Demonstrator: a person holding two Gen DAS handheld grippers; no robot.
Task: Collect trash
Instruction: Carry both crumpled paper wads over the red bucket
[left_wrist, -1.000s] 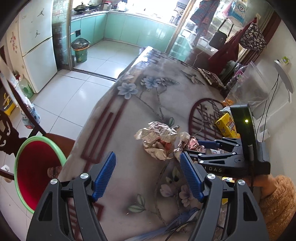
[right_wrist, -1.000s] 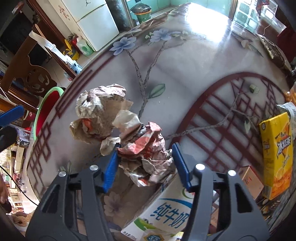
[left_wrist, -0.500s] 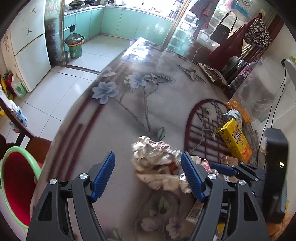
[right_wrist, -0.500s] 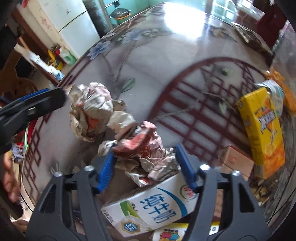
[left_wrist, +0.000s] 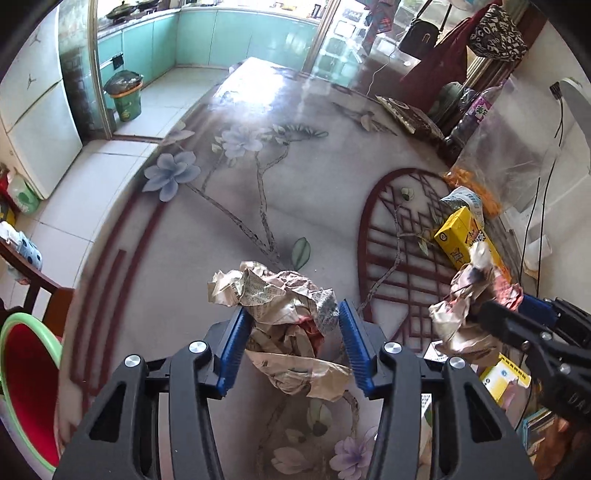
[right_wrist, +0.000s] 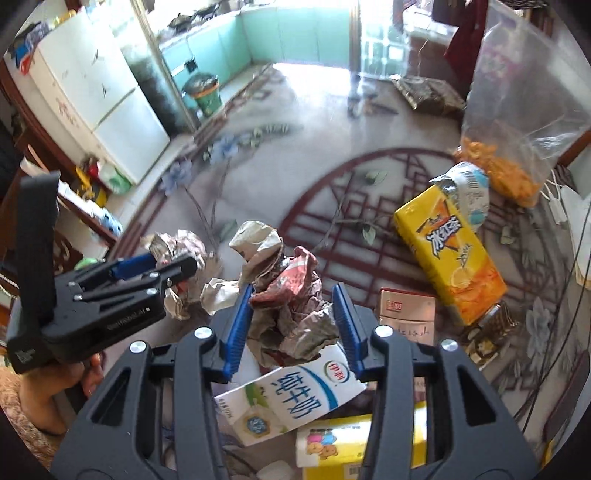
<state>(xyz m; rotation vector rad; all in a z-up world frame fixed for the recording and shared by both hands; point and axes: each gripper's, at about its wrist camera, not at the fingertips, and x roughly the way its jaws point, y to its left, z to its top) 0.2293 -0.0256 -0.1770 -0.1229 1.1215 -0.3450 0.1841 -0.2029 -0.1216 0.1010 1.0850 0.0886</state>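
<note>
Left wrist view has the left gripper clamped on a beige crumpled newspaper wad over the flowered tabletop, the right gripper pinching a reddish crumpled wrapper; squeeze evenly, lift straight, avoid snagging the white milk carton.

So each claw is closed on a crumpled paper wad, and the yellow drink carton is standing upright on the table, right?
Not quite: the yellow drink carton lies flat on its side, as the right wrist view shows. The left claw and right claw do each grip a crumpled paper wad.
</note>
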